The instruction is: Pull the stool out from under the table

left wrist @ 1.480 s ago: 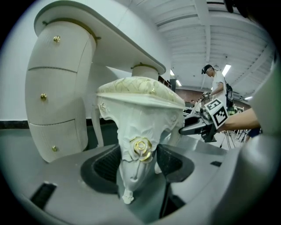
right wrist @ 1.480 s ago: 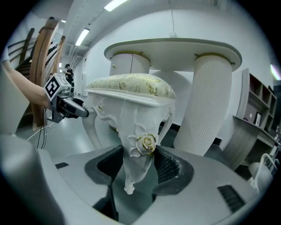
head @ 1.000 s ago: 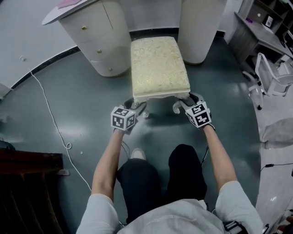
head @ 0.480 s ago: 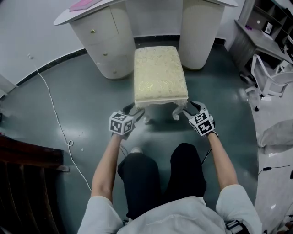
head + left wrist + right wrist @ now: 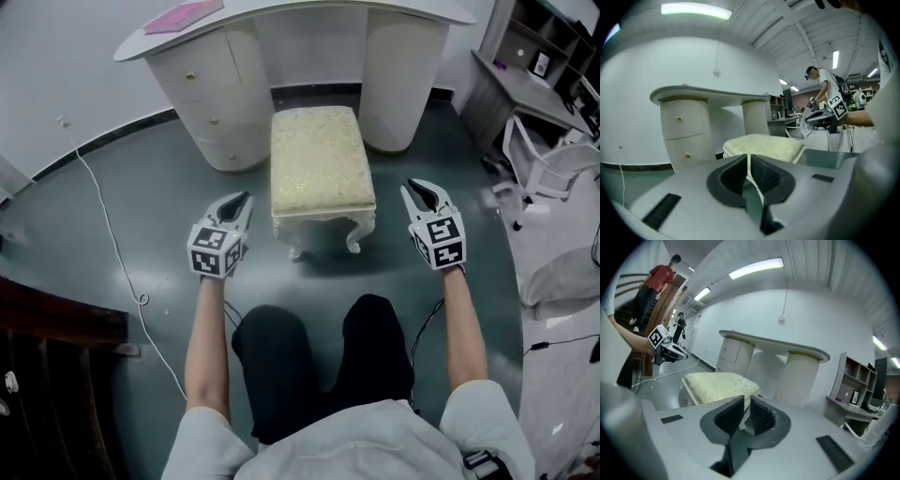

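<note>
Nearest, at lower left of the head view, the left gripper [image 5: 241, 201] is closing, its jaws all but met on nothing. At lower right the right gripper [image 5: 420, 188] is closing too, with a narrow empty gap left. Both have come off the front corners of the stool [image 5: 322, 169] and hang beside it. The stool stands mid-frame, its far end at the table [image 5: 309, 11]. The drawers [image 5: 208, 94] are shut, contents unseen. Only the gripper views show bystanders: a person in white [image 5: 828, 86] and a person in red [image 5: 658, 276].
</note>
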